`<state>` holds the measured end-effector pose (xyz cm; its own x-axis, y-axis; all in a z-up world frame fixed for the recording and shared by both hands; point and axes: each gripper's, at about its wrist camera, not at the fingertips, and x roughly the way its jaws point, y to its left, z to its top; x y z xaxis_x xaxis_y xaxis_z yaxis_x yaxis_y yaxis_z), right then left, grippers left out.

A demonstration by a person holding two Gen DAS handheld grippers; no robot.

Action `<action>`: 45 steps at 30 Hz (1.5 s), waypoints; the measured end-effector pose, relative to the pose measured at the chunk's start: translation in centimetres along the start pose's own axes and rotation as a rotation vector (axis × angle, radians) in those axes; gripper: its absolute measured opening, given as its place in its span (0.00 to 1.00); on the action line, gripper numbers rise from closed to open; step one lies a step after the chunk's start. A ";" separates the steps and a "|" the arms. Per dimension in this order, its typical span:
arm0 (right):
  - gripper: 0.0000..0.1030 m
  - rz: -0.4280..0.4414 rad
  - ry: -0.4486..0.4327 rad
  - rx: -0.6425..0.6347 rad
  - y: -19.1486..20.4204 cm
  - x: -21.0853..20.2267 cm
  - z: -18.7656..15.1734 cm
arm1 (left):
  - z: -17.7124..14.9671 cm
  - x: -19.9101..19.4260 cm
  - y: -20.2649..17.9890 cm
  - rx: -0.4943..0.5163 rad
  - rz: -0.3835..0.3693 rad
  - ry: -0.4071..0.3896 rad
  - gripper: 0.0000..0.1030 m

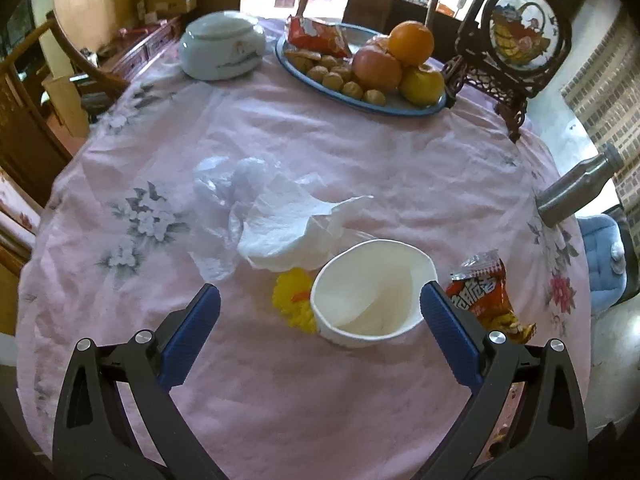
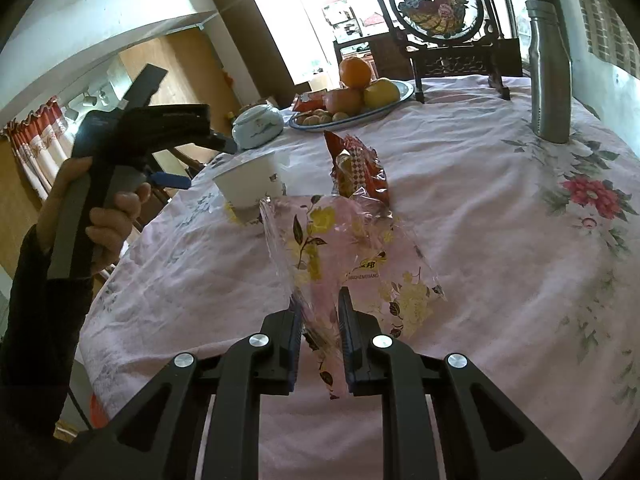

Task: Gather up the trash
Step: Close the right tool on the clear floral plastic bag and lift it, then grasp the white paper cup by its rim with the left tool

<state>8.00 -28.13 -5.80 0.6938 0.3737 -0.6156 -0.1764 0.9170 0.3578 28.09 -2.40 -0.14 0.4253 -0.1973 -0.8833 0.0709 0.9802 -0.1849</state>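
The left gripper (image 1: 320, 304) hangs above the pink flowered tablecloth (image 1: 360, 152) with its blue-padded jaws spread wide and nothing pressed between them; a white paper cup (image 1: 370, 292) lies on its side just ahead of the jaws and toward the right-hand pad, its mouth facing the camera, the right pad overlapping its rim in the view, though whether they touch cannot be told; a yellow flower-shaped scrap (image 1: 294, 306) sits against the cup's left side, between the two pads; beyond the pads a crumpled white tissue (image 1: 284, 224) rests on a heap of thin clear plastic (image 1: 224, 200); outside the right pad lies a red snack wrapper (image 1: 482, 288); far ahead stand a pale lidded jar (image 1: 222, 46), a blue-rimmed plate (image 1: 360, 100) of fruit and nuts, and a dark carved stand (image 1: 516, 36), with a steel bottle (image 1: 580, 184) off to the right

The right gripper (image 2: 320, 312) has its jaws drawn close and clamped on a clear cellophane wrapper (image 2: 348, 256) printed with yellow flowers, which rises from the pads, lifted off the cloth; ahead of it the red wrapper and the cup are seen again; to the left a hand (image 2: 108, 216) in a dark sleeve holds the other tool
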 end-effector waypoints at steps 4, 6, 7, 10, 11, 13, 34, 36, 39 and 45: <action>0.18 0.005 -0.009 0.001 0.1 0.1 0.2 | -0.4 1.3 -0.1 0.007 -0.008 0.046 0.93; 0.18 0.012 -0.013 0.003 0.2 0.1 0.2 | -0.7 1.8 -0.2 0.015 0.003 0.060 0.93; 0.19 0.015 -0.014 0.004 0.3 0.0 0.2 | -0.9 2.0 -0.2 0.016 0.006 0.068 0.92; 0.19 0.028 -0.014 0.012 0.3 -0.1 0.1 | -1.8 2.3 0.1 0.011 0.009 0.085 0.92; 0.19 0.028 -0.015 0.013 0.3 -0.2 0.1 | -2.5 2.3 0.1 0.015 0.014 0.092 0.92; 0.19 0.026 -0.021 0.013 0.2 -0.4 0.1 | -3.6 2.2 -0.1 0.037 0.025 0.098 0.92; 0.20 0.024 -0.002 0.034 0.0 -0.4 -0.5 | -8.3 3.1 -0.3 0.107 0.072 0.114 0.09; 0.20 0.027 0.005 0.031 0.4 -0.2 -0.6 | -8.7 2.0 -0.2 0.119 0.080 0.074 0.09; 0.19 0.035 0.019 0.023 1.1 -0.2 -0.8 | -9.8 -0.3 0.2 0.133 0.085 0.016 0.09; 0.17 0.064 0.023 -0.018 3.9 -1.1 -1.6 | -13.8 -5.8 3.0 0.123 0.115 -0.106 0.09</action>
<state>5.42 -24.75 -4.80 0.6643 0.4348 -0.6080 -0.2325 0.8932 0.3848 13.44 1.45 -1.53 0.5291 -0.0878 -0.8440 0.1237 0.9920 -0.0257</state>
